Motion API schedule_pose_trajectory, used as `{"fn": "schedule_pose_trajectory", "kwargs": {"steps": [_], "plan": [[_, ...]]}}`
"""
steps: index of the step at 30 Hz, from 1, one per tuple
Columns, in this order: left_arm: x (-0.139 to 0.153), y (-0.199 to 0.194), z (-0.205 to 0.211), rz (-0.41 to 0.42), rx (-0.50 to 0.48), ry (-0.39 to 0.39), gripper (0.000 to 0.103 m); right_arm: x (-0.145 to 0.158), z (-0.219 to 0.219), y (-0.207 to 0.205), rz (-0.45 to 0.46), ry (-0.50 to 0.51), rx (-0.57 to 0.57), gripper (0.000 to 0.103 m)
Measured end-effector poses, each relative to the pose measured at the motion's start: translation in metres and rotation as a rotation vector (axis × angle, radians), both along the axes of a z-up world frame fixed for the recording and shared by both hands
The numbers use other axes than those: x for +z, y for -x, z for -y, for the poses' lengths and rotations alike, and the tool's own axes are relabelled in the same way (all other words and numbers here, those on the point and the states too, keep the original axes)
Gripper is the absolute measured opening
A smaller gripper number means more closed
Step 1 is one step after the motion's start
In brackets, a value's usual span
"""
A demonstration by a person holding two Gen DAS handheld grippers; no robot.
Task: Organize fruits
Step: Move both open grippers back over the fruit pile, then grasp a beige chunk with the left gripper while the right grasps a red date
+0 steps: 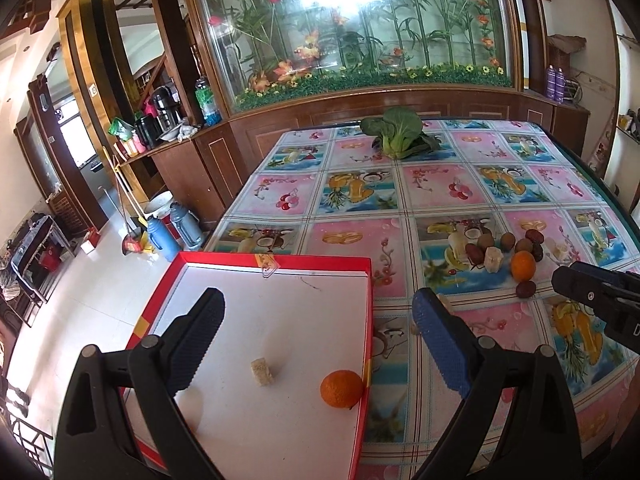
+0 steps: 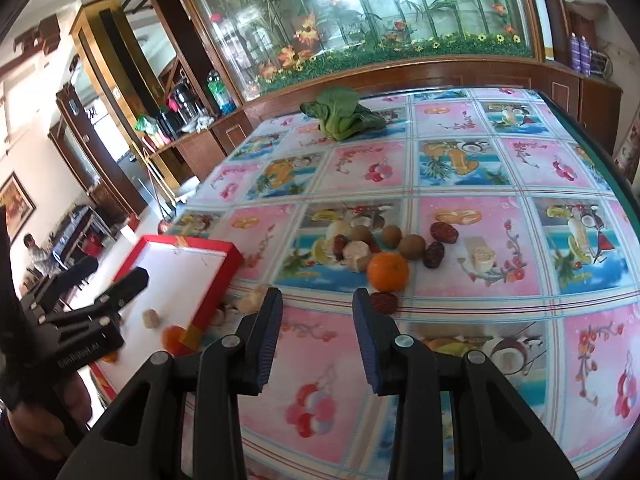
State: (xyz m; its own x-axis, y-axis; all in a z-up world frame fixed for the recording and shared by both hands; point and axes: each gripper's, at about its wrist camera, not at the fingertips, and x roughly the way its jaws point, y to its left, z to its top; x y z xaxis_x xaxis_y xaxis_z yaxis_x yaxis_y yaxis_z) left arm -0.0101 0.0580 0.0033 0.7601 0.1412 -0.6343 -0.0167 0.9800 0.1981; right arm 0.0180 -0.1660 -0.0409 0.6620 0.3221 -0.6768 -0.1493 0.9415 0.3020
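A red tray (image 1: 320, 260) with a white floor lies at the table's left corner. It holds an orange (image 1: 342, 388) and a pale fruit chunk (image 1: 262, 370). My left gripper (image 1: 318, 298) hovers over the tray's right rim, wide open with nothing between its fingers. On the cloth to the right lies a pile of fruit (image 2: 384, 248): an orange (image 2: 387, 272), brown round fruits, dark red dates and pale chunks. My right gripper (image 2: 317, 296) is just short of this pile and open, with nothing between its fingers. Another pale chunk (image 2: 250, 302) lies beside the tray.
A leafy green vegetable (image 1: 400, 132) lies at the far side of the table. Behind it stand a wooden cabinet and a glass display of artificial plants (image 1: 360, 28). The table's left edge drops to a tiled floor with flasks (image 1: 164, 236). A person (image 2: 36, 252) sits far left.
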Motion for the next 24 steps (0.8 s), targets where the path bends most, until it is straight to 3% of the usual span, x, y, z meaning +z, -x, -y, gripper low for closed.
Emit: {"fn": "schedule_pose_trajectory", "kwargs": {"steps": [5,9,14,17,24], "plan": [[-0.019,-0.007,-0.011,-0.038,-0.074,0.022,0.095,-0.02,0.019,-0.004,-0.057,0.092,-0.023,0.036],[-0.035,-0.01,-0.018,-0.095,-0.145,0.056,0.095,-0.033,0.031,-0.017,-0.101,0.097,-0.057,0.036],[-0.039,-0.02,-0.016,-0.12,-0.178,0.093,0.095,-0.041,0.01,-0.029,-0.118,0.122,-0.001,0.036],[-0.04,-0.027,-0.006,-0.137,-0.222,0.11,0.095,-0.044,-0.003,-0.034,-0.099,0.188,-0.007,0.036],[-0.049,-0.038,0.017,-0.177,-0.315,0.078,0.095,-0.055,-0.005,-0.042,-0.099,0.24,-0.026,0.036]]}}
